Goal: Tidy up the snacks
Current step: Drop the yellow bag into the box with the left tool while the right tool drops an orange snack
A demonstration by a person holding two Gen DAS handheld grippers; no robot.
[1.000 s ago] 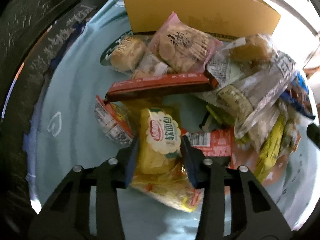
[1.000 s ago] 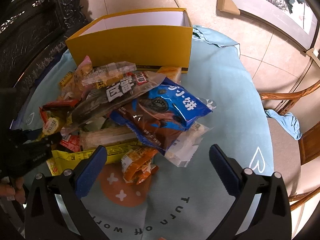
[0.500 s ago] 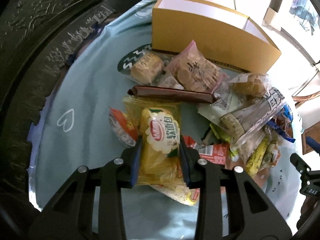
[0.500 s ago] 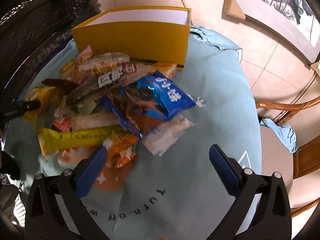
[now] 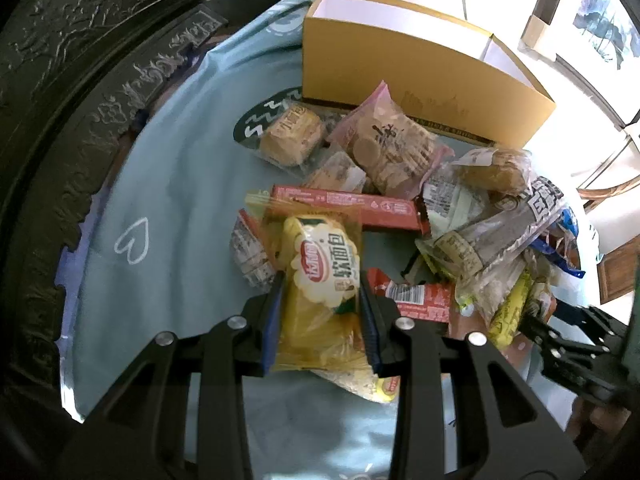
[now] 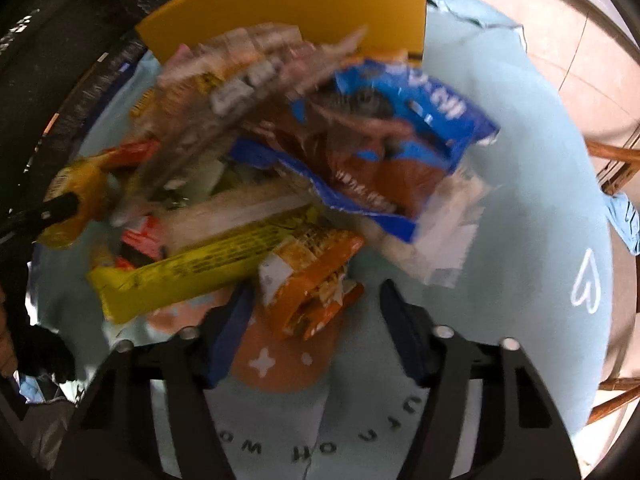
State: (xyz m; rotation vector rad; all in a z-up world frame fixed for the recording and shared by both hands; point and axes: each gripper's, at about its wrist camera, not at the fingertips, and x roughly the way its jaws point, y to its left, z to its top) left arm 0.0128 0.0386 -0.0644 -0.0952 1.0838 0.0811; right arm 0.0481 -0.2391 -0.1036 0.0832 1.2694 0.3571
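My left gripper [image 5: 320, 300] is shut on a yellow soft-bread packet [image 5: 320, 272] and holds it lifted above the snack pile. The same packet shows at the left of the right wrist view [image 6: 80, 196]. An open yellow cardboard box [image 5: 416, 68] stands behind the pile on the table; it also shows in the right wrist view [image 6: 288, 4]. My right gripper [image 6: 316, 304] is open, its jaws on either side of an orange snack packet [image 6: 308, 280] at the near edge of the pile. That view is blurred.
The pile holds a red bar [image 5: 348, 208], a pink cookie pack [image 5: 388, 144], a small cake pack [image 5: 292, 136], a blue cookie bag [image 6: 400, 120] and a long yellow bar [image 6: 200, 268]. Light blue tablecloth [image 5: 172, 184]. Dark carved furniture [image 5: 60, 80] at left. Wooden chair [image 6: 616, 160] at right.
My left gripper has closed on the yellow bread packet and lifted it up and back. My right gripper has moved down and forward to the orange packet, its jaws narrowing.
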